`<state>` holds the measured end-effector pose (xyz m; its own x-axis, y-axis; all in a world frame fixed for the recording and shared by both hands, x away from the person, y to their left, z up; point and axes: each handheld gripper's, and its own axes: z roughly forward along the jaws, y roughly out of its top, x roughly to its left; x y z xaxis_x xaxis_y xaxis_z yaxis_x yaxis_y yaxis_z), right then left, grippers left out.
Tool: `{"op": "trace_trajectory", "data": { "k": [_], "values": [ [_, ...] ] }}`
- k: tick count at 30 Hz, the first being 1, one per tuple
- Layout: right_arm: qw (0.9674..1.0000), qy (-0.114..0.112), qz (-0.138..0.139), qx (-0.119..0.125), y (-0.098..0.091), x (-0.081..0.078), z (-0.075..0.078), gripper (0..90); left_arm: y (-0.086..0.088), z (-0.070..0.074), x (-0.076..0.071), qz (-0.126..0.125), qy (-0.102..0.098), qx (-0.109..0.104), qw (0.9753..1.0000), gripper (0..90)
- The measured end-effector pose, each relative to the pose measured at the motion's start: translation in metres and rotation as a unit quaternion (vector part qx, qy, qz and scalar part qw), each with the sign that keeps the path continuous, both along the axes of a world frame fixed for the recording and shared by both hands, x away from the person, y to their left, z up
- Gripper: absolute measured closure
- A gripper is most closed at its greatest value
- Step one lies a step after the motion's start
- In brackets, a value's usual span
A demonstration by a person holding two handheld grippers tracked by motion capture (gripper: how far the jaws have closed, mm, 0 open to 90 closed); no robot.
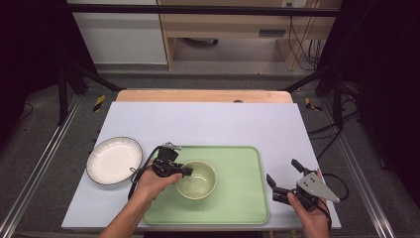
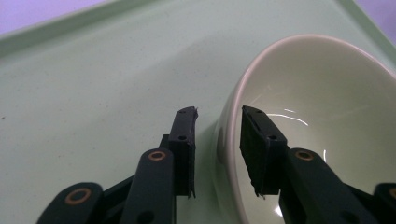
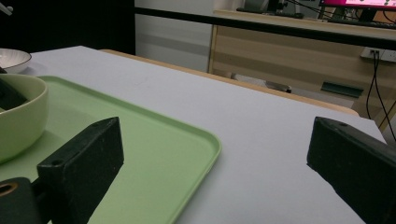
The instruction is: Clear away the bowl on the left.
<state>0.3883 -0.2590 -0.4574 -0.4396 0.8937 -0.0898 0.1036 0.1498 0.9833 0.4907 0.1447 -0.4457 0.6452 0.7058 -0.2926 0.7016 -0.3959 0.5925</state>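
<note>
Bowl (image 1: 196, 179) sat on the tray (image 1: 242, 198), in the tray's left half, and that was where you had brought your left claw (image 1: 184, 171). You had set that claw across the rim on the side of the bowl nearest the tray's left edge, one jaw outside the wall and one inside. In the left claw view the jaws stood apart with the rim (image 2: 233, 112) between them; the outer jaw showed a clear gap to the wall, and I could not tell whether the inner one touched. So the claw was placed for a pinch on the rim but had not closed on it. That placement made sense to me: a thin, curved wall gives the flat pads something to bite, and coming in from the tray's left side kept your forearm off the tray.

Your right claw (image 1: 282, 181) you held off the tray's right edge, low over the desk (image 1: 208, 124), jaws wide apart and gripping nothing. From there it stayed out of the left hand's way, yet sat near enough to steady the tray if the bowl dragged it.

A white plate (image 1: 114, 160) lay on the desk just left of the tray, bare, a likely spot for the bowl.
</note>
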Motion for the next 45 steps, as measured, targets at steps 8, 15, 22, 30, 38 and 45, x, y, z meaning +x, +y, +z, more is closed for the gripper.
{"op": "trace_trajectory", "data": {
  "k": [8,15,22,30,38,45],
  "values": [
    [1.0,0.003,0.002,0.0,0.001,0.0,0.0,3.8,-0.001,0.002,-0.001,0.0,-0.013,-0.001,0.9999,58.5],
    [1.0,0.004,0.003,0.0,0.001,0.0,-0.001,3.6,0.001,0.004,-0.002,0.003,-0.025,-0.011,0.9996,50.4],
    [1.0,0.004,0.005,-0.001,0.001,0.001,-0.001,3.5,0.001,0.005,-0.003,0.005,-0.03,-0.01,0.9995,43.5],
    [1.0,0.004,0.005,-0.001,0.001,0.001,-0.001,3.4,0.002,0.008,-0.004,0.01,-0.045,-0.016,0.9988,30.7],
    [1.0,0.005,0.005,-0.001,0.002,0.0,-0.001,3.3,0.001,0.016,-0.009,-0.019,-0.081,-0.043,0.9956,17.0],
    [1.0,0.004,0.008,-0.001,0.003,0.0,-0.001,3.3,0.0,0.024,-0.016,-0.022,-0.139,-0.044,0.9891,14.1]
  ]
}}
